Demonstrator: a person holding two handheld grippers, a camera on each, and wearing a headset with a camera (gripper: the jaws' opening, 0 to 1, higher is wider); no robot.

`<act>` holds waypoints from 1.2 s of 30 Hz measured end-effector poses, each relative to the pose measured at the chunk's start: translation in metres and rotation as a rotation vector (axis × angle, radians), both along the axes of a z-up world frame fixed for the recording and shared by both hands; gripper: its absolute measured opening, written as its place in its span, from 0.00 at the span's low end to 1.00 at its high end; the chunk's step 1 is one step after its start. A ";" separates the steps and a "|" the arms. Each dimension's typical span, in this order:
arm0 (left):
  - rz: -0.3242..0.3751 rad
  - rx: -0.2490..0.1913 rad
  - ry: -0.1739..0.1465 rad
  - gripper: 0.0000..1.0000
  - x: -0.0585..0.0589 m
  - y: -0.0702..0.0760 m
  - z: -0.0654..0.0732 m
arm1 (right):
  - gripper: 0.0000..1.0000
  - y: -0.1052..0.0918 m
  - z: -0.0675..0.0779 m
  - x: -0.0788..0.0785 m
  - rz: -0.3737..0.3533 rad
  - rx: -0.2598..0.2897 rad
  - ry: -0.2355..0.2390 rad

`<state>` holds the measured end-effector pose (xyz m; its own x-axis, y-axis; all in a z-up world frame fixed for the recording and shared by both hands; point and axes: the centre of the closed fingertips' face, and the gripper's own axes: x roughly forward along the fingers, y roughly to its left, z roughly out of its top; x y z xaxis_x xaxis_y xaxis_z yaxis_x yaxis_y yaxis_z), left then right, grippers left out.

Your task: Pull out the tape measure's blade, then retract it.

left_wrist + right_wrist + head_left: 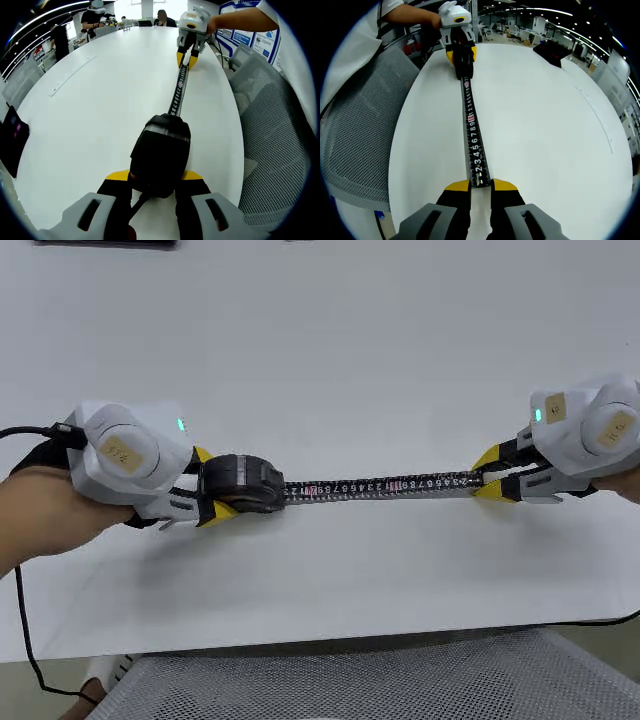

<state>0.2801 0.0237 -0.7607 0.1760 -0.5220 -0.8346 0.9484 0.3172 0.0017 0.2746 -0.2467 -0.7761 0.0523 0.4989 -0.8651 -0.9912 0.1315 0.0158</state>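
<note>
Mesh chair (pixel 350 680): grey mesh just below the table's near edge, closest to the person.
Cable (pixel 22 620): thin black lead hanging over the near edge at the left and running up toward the left hand.
Table (pixel 330 350): broad white top carrying the whole scene.
Left gripper (pixel 212 483): held at the left in the head view; its yellow-tipped jaws are closed against the two sides of the tape measure case.
Tape measure case (pixel 243 482): black housing clamped in the left gripper, low over the near part of the table, mouth facing the right gripper.
Blade (pixel 380 486): drawn out in a straight line from the case to the right gripper, numerals facing up; whether it touches the table cannot be told.
Right gripper (pixel 488 474): held at the right, well apart from the case; its jaws are almost together, pinching the blade's free end.
Dark object (pixel 552 50): flat on the far side of the table.
People (pixel 95 15): standing beyond the table's end in the left gripper view.
</note>
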 end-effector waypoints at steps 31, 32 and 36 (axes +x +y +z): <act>0.009 0.006 0.016 0.35 -0.001 -0.004 0.003 | 0.21 0.000 0.000 -0.006 -0.014 -0.005 0.017; 0.008 0.007 0.015 0.35 -0.001 -0.004 0.003 | 0.21 0.000 0.000 -0.006 -0.016 -0.004 0.019; 0.026 -0.010 0.024 0.38 -0.002 -0.006 0.005 | 0.23 0.002 0.004 -0.004 -0.057 0.023 0.024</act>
